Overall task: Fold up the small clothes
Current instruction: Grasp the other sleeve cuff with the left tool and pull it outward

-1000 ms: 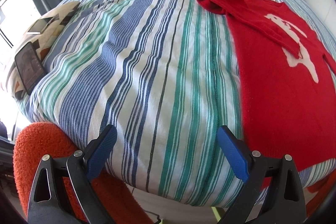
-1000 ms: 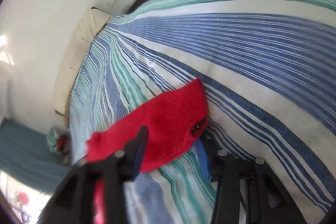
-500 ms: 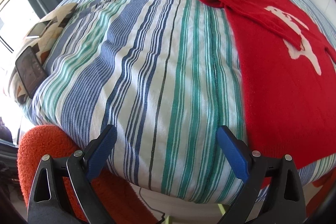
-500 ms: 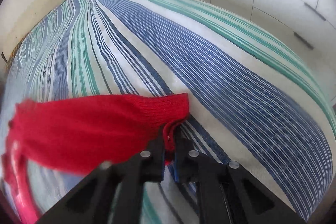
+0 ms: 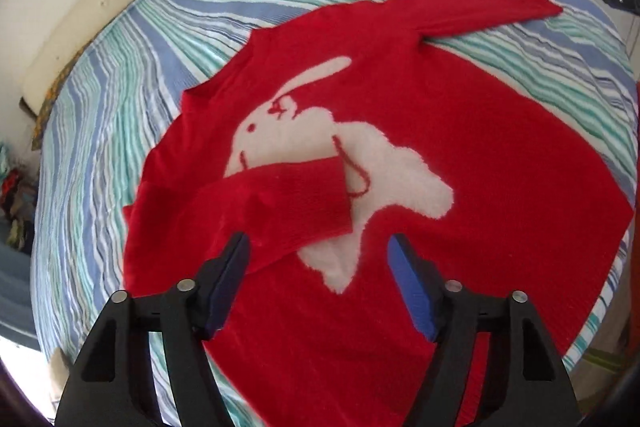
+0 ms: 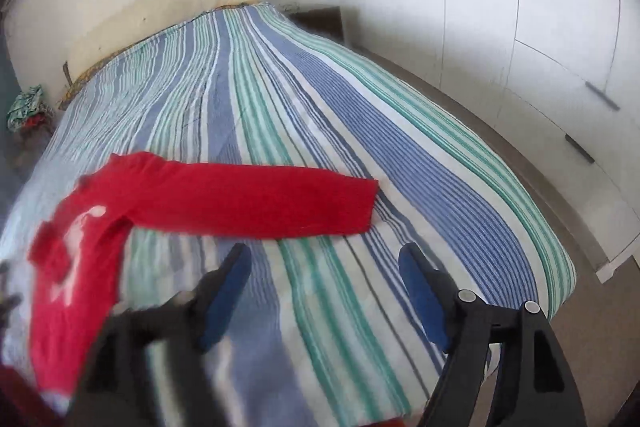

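Left wrist view: cream headboard (image 5: 100,3) upper left, striped bedspread (image 5: 120,75) filling frame. Red sweater (image 5: 460,155) with white rabbit flat at centre, one sleeve folded across chest, other stretched upper right. Left claw (image 5: 318,247) below, spread wide, empty, above sweater hem.

Right wrist view: white wardrobe doors (image 6: 520,7) right. Outstretched sleeve (image 6: 248,203) left-centre, above right claw (image 6: 324,261), spread wide, empty.

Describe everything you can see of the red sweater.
The sweater is red knit with a white rabbit on its chest. It lies flat, face up, on the striped bed. One sleeve is folded over the rabbit; the other sleeve stretches straight out sideways. Neither open claw touches it.
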The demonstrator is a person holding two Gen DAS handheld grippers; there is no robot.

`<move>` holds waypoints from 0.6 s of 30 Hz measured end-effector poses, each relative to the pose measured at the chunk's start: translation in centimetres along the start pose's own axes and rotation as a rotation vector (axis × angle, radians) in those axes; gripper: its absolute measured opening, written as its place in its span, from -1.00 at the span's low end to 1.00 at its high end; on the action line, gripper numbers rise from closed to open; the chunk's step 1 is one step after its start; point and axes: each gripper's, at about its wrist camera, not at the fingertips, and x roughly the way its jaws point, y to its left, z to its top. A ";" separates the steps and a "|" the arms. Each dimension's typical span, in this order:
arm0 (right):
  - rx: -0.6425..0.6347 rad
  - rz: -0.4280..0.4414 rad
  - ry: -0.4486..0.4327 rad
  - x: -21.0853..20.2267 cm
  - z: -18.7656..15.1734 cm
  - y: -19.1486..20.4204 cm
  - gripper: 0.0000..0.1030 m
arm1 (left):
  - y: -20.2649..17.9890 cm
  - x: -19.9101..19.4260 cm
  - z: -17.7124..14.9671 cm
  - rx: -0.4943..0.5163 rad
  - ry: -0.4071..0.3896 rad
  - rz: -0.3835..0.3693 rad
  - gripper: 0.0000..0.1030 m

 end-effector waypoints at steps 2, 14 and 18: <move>-0.013 0.038 0.002 -0.7 -1.2 1.2 0.51 | 0.0 2.7 0.8 0.005 0.047 -0.006 0.25; -0.022 0.021 -0.015 -0.9 -1.8 2.1 0.54 | 17.7 -3.4 -4.8 -0.778 -0.120 -0.070 -0.88; -0.009 0.026 -0.043 -1.3 -1.8 1.9 0.54 | 29.3 -5.4 -15.6 -1.222 -0.108 0.109 -0.88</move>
